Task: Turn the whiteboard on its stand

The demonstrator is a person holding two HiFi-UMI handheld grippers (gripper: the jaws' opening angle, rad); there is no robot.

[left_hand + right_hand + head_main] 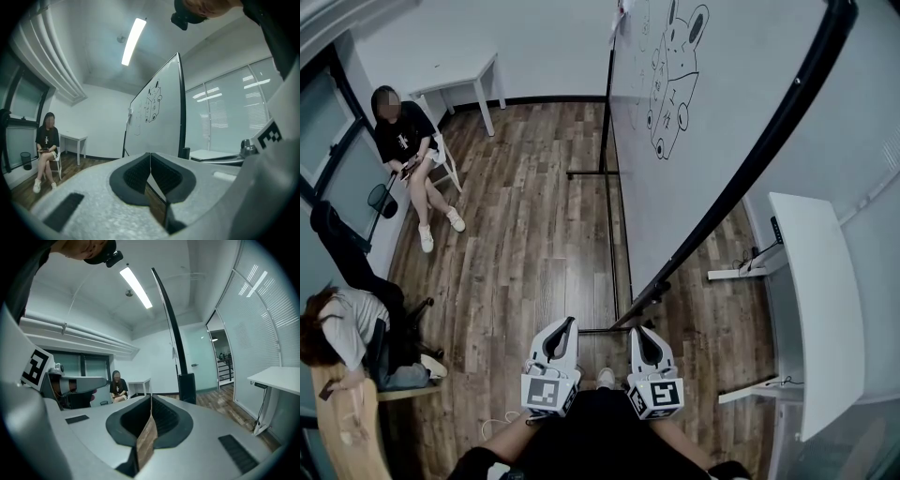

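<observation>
Both pairs of my fingers are pressed together at the tips with nothing between them, left gripper (566,326) and right gripper (639,334) side by side, low in front of me. The whiteboard (712,122) stands upright on its stand (602,173), long axis running straight away from me, and its black near edge (741,183) rises just ahead of my right gripper. From the right gripper view I meet that edge (170,319) almost end-on, just right of my closed fingers (151,399). My left fingers (150,157) look along the face with the cartoon drawings (152,101), which lies ahead and to their right. I judge the right gripper is nearer the edge. Whether this face was turned here, I cannot tell.
</observation>
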